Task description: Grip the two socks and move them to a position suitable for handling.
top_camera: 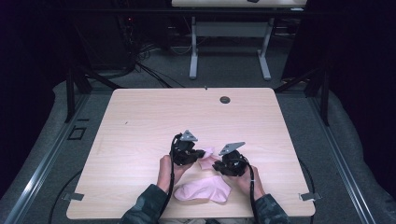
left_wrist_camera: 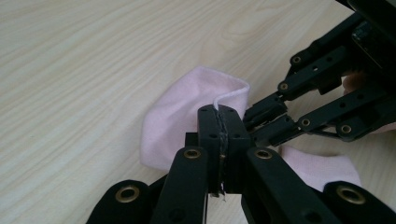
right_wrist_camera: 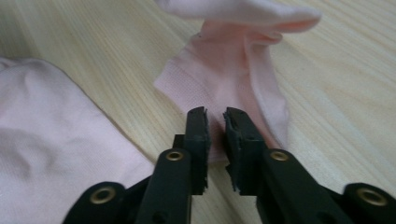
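Lying across the table from ten to four o'clock, a pink sock is pinched between the clamped left gripper and right gripper.

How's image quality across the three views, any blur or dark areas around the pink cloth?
High view: table evenly lit, surroundings nearly black, pink cloth small but readable. Left gripper view: left gripper sharp, cloth edge clear. Right gripper view: right gripper crisp, cloth at the top edge soft, no glare.

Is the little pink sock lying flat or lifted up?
Partly lifted. The left claw is shut on the pink sock, holding its edge above the table; its lower part reaches the wood.
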`<state>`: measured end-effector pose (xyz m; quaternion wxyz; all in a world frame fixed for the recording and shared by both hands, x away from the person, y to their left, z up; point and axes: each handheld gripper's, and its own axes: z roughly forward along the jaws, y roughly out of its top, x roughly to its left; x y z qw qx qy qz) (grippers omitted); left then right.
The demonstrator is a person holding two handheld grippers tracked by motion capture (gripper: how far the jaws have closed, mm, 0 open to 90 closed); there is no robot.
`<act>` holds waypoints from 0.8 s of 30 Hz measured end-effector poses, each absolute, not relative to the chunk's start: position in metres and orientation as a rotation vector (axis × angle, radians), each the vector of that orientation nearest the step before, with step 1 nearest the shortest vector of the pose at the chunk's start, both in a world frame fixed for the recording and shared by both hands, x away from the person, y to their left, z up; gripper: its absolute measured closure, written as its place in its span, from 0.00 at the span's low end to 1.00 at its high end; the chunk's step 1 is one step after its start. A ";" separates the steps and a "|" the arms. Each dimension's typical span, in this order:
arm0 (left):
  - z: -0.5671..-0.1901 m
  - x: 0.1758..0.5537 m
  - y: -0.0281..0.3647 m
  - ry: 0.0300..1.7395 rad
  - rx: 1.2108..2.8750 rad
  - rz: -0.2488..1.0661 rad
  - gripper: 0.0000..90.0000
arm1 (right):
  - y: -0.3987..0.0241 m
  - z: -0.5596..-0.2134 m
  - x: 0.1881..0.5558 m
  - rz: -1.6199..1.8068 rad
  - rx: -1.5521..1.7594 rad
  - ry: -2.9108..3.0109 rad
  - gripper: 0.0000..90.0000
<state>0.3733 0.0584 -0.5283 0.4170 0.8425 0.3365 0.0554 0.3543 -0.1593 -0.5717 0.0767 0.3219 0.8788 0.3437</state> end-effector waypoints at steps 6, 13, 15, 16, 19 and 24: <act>-0.525 0.376 0.080 0.909 2.066 0.123 0.99 | -0.165 -0.569 0.349 1.036 0.930 2.593 0.98; -0.540 0.375 0.105 1.034 2.046 0.080 0.99 | -0.185 -0.561 0.349 1.034 0.922 2.554 0.97; -0.549 0.374 0.109 1.067 2.058 0.060 0.99 | -0.187 -0.565 0.351 1.005 0.941 2.562 0.97; -0.554 0.373 0.111 1.082 2.065 0.056 0.99 | -0.186 -0.568 0.351 0.995 0.935 2.565 0.96; -0.559 0.372 0.115 1.095 2.062 0.059 0.88 | -0.186 -0.569 0.352 0.981 0.933 2.565 0.90; -0.551 0.366 0.121 1.093 2.068 0.164 0.65 | -0.187 -0.553 0.345 1.030 0.866 2.544 0.72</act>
